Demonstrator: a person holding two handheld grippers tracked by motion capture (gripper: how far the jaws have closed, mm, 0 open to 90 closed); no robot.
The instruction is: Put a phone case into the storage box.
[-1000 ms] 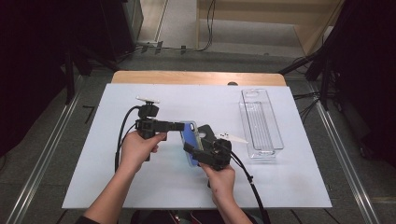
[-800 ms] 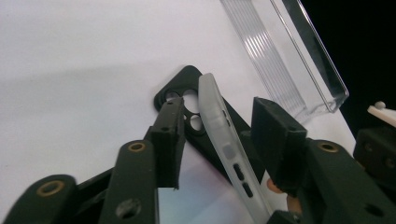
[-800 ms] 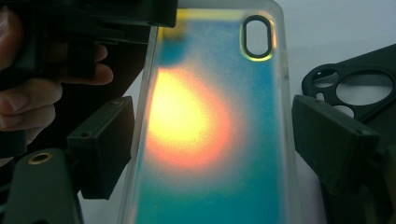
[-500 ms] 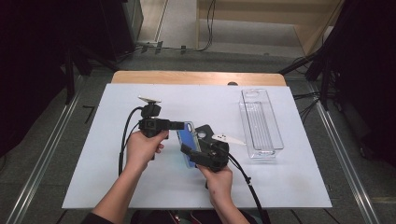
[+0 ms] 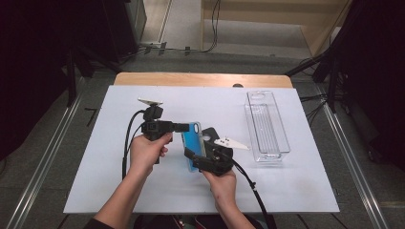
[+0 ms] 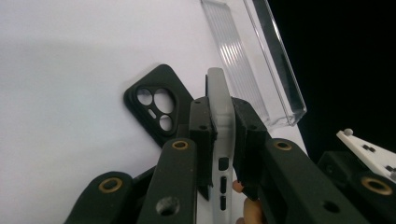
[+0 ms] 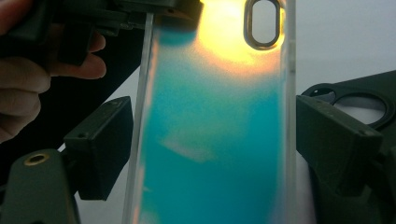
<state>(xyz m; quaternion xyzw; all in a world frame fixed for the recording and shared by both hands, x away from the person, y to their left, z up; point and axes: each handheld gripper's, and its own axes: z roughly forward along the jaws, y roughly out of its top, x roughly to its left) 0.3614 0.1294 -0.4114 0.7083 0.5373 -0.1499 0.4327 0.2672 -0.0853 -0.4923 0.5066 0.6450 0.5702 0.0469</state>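
A blue iridescent phone case is held up on edge over the white table, between both grippers. My left gripper comes in from the left; its jaws have just been closing and now pinch the case's translucent rim, shut on it. My right gripper is below the case; its jaws have just been opening. In the right gripper view the case stands between the pads, and the left pad is apart from its edge. A black phone case lies flat just behind.
A clear plastic tray lies lengthwise at the right of the white tabletop. Cables trail from both grippers towards the near edge. Metal rails run along the floor on both sides of the table.
The left jaws have drawn together onto the blue case's end. Both hands have stayed where they were, with the case still between them.
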